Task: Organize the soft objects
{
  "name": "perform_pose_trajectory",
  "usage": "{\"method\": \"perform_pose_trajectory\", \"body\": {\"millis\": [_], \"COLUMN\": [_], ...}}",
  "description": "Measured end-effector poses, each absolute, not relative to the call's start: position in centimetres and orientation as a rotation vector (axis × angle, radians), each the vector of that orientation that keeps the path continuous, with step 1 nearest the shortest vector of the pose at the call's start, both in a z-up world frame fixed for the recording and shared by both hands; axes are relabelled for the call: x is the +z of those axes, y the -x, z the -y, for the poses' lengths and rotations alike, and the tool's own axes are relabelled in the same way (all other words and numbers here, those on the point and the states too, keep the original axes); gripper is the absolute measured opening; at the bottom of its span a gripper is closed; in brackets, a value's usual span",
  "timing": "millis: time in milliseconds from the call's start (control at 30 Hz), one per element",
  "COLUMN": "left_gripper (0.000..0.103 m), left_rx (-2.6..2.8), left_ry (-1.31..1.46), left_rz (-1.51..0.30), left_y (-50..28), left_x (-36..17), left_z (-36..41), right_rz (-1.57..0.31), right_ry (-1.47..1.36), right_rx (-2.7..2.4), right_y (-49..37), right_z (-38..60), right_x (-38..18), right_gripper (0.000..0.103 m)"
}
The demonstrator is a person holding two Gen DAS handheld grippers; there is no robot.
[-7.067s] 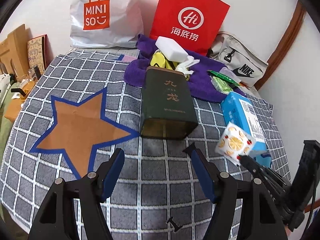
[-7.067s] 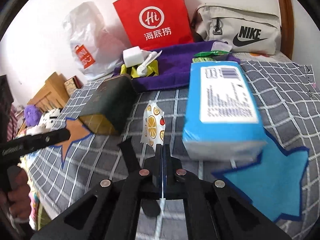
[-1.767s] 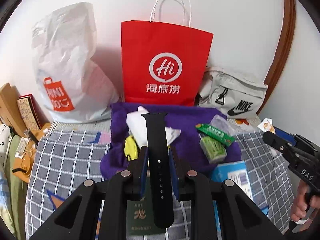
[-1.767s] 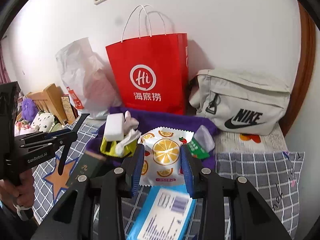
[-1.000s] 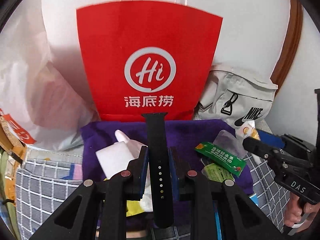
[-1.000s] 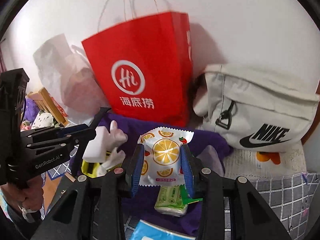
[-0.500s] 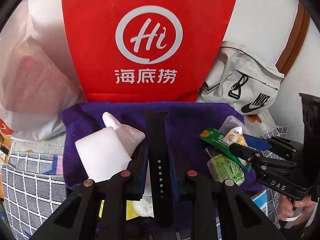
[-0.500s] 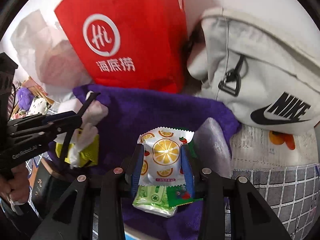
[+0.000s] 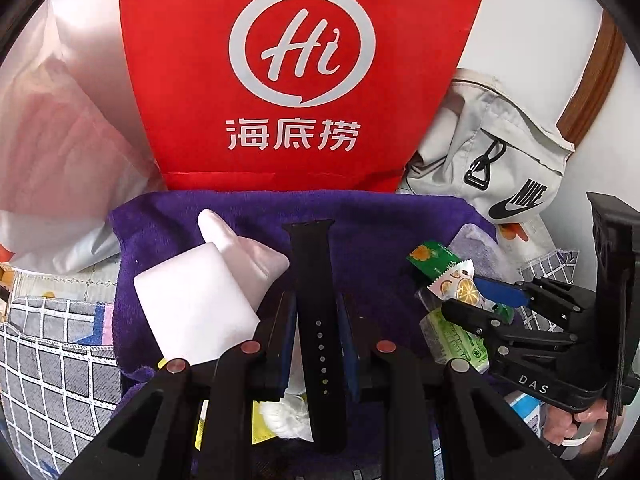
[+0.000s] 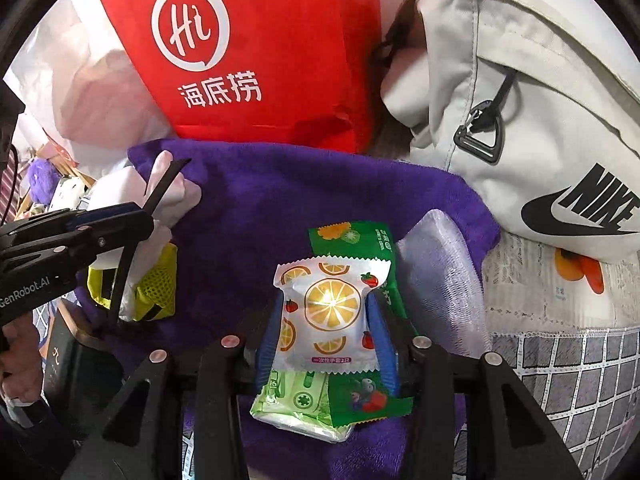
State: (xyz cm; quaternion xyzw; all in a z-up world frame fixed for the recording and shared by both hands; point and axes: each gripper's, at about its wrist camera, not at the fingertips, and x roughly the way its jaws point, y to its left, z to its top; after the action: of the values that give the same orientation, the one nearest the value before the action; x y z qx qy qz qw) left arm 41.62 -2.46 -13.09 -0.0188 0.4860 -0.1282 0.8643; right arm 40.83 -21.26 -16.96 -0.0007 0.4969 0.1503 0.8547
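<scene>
Purple towel (image 9: 372, 232) is serving as the landmark. Left wrist view: left gripper (image 9: 316, 320) is clamping narrow on a black watch strap (image 9: 314, 280), strap running up between the blue pads and sticking out over the towel's middle. White foam block (image 9: 192, 296) is lying on the towel's left part, with a pale glove finger (image 9: 236, 240) poking out behind it and touching it. Yellow item (image 9: 264, 432) and a crumpled white tissue (image 9: 288, 416) are sitting at the towel's near edge, partly hidden under the gripper. Right gripper (image 9: 460, 292) is coming in over the towel's right part, pinching the orange-print sachet (image 9: 456, 280) above a green packet (image 9: 432, 258) and a light-green wipes pack (image 9: 456, 340). Red paper bag (image 9: 304, 80) is standing just behind the towel; grey Nike bag (image 9: 500, 160) is behind-right of it.

Right wrist view: right gripper (image 10: 326, 320) is holding the orange-print sachet (image 10: 326, 312) flat between both blue pads, hovering over the purple towel (image 10: 280, 208) near its right end. Directly under it, on the towel, green packet (image 10: 360, 248) and light-green wipes pack (image 10: 296, 404) are overlapping. Clear pouch (image 10: 440, 280) is lying at the towel's right edge. Left gripper (image 10: 148, 208) is showing over the towel's left end with the black watch strap (image 10: 164, 184) poking out; jaw gap can't be told from this side. Grey Nike bag (image 10: 520, 120) is touching the towel's far right corner.
</scene>
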Motion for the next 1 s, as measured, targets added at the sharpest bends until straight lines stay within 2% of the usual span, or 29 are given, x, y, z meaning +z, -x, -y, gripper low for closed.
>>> {"method": "perform_pose_trajectory", "body": {"millis": [100,167,267,367,467,633,767,867,933,1000], "left_gripper": [0.021,0.021,0.026,0.027,0.035,0.04,0.052,0.056,0.063,0.065], "left_rx": [-0.273,-0.278,-0.28,-0.272,-0.269,-0.259,-0.252,-0.233,-0.224,-0.214], "left_ry": [0.042,0.046,0.052,0.046,0.046,0.034,0.016,0.022,0.02,0.022], "left_rz": [-1.017,-1.024,-1.042,-1.04,-1.032,-1.012,-0.983,-0.952,-0.932,-0.924], "left_y": [-41.7,-41.8,-41.9,-41.8,-41.7,-41.1,-40.1,-39.1,-38.0,-37.0], "left_x": [-13.2,-13.3,-13.5,-13.3,-12.8,-11.5,-9.7,-7.8,-6.7,-5.7], "left_z": [2.4,2.5,2.6,2.6,2.6,2.8,3.1,2.8,2.7,2.5], "right_rz": [-1.046,-1.054,-1.046,-1.036,-1.024,-1.004,-0.986,-0.965,-0.948,-0.919], "right_ry": [-0.016,-0.018,-0.011,0.0,0.01,-0.01,-0.023,-0.063,-0.062,-0.033], "right_rx": [0.323,0.331,0.33,0.325,0.319,0.307,0.295,0.28,0.268,0.24], "right_y": [-40.9,-40.9,-40.8,-40.7,-40.5,-40.0,-39.3,-38.4,-37.2,-36.0], "right_z": [21.4,21.4,21.1,20.8,20.6,20.9,21.6,22.2,22.3,22.1], "right_x": [-16.9,-16.9,-16.7,-16.3,-15.7,-14.1,-12.6,-11.1,-9.5,-8.1], "right_gripper": [0.05,0.057,0.059,0.064,0.071,0.071,0.071,0.071,0.072,0.087]}}
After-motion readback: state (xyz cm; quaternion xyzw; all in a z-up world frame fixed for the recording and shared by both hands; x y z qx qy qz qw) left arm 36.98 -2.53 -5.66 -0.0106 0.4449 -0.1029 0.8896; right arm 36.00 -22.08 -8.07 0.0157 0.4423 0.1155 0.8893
